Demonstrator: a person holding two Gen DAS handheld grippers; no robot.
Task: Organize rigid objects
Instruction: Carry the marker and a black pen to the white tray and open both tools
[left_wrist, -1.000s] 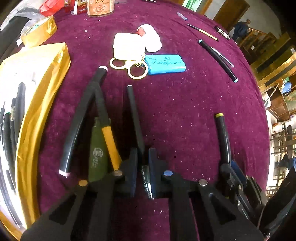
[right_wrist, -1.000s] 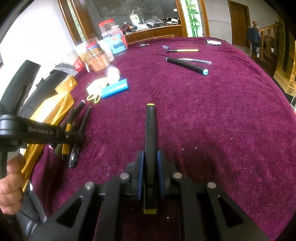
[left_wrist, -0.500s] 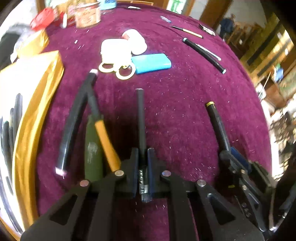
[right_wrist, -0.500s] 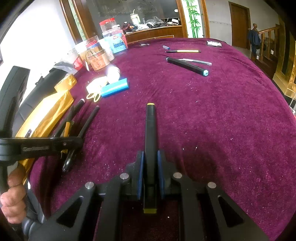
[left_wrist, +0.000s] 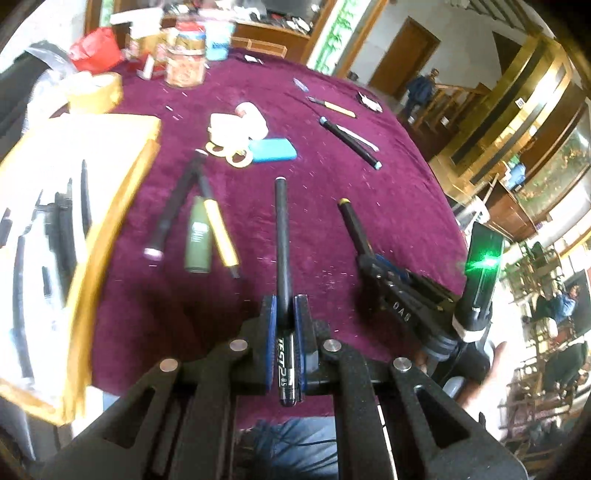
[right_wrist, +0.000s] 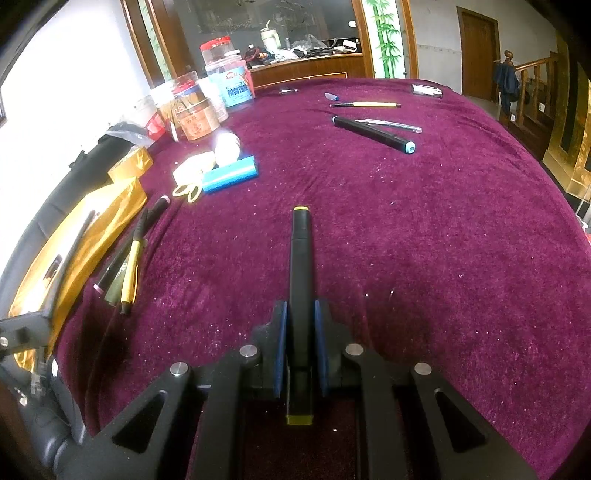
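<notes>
My left gripper (left_wrist: 284, 306) is shut on a slim black pen (left_wrist: 281, 229) and holds it lifted above the purple table, pointing away. My right gripper (right_wrist: 300, 314) is shut on a thick black marker with yellow ends (right_wrist: 301, 258); in the left wrist view that marker (left_wrist: 352, 223) sticks out of the right gripper (left_wrist: 365, 258) low over the cloth. On the table to the left lie a black pen with a pink end (left_wrist: 173, 210), a green tube (left_wrist: 198, 236) and a yellow pen (left_wrist: 221, 234). A gold box (left_wrist: 110, 206) at the left holds several black pens.
Farther back lie a blue case (left_wrist: 273, 149), a white case with yellow rings (left_wrist: 231, 129), a black marker with a teal end (left_wrist: 351, 142) and a yellow pencil (left_wrist: 334, 106). Jars (right_wrist: 207, 99) stand at the back left. A person's hand (left_wrist: 487, 365) grips the right tool.
The left gripper has risen and pulled back with the slim black pen, so the table looks farther away and more of the gold box shows. The right gripper has kept still.
</notes>
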